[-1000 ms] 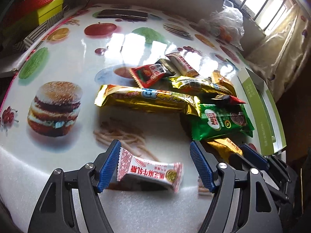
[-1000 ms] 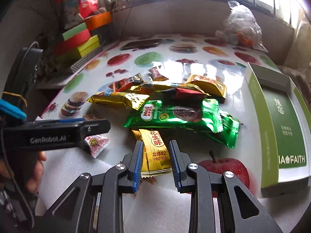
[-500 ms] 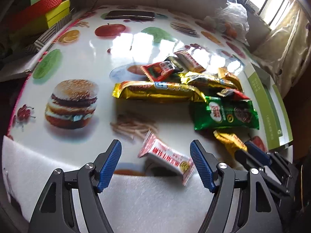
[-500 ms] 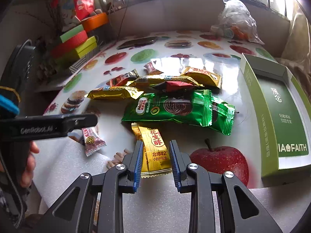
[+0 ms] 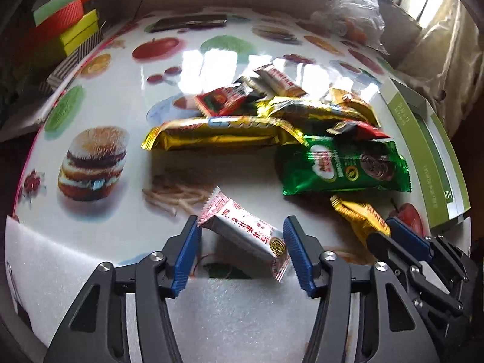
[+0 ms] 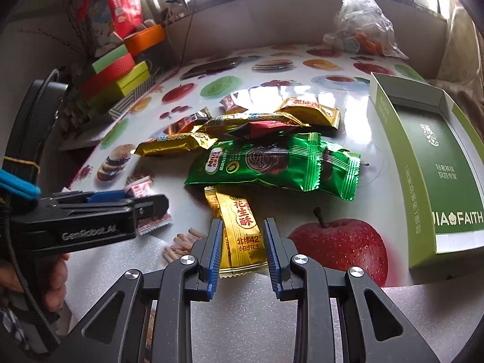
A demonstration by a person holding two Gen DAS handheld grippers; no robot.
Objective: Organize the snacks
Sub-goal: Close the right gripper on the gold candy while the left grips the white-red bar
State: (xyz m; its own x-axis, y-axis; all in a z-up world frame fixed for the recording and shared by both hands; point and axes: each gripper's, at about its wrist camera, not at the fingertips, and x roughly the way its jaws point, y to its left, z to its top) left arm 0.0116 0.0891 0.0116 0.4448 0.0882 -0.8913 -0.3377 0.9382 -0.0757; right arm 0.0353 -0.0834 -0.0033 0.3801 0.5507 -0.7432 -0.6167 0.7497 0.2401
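The left gripper (image 5: 240, 249), jaws just closing, brackets the tilted white-and-red snack (image 5: 242, 231) without clamping it; it could pivot free. The right gripper (image 6: 240, 252) grasps the yellow peanut bar (image 6: 240, 233) near its end, so it may slip.

Two wrist fisheyes, low and close over one table, both tilted steeply down.

The left view looks past its own fingers (image 5: 193, 242) across the printed tablecloth (image 5: 99, 96); the right view sits just beside it. Both take in the snack pile (image 5: 341, 166), the green box (image 6: 438, 157) and the plastic bag (image 6: 360, 27).
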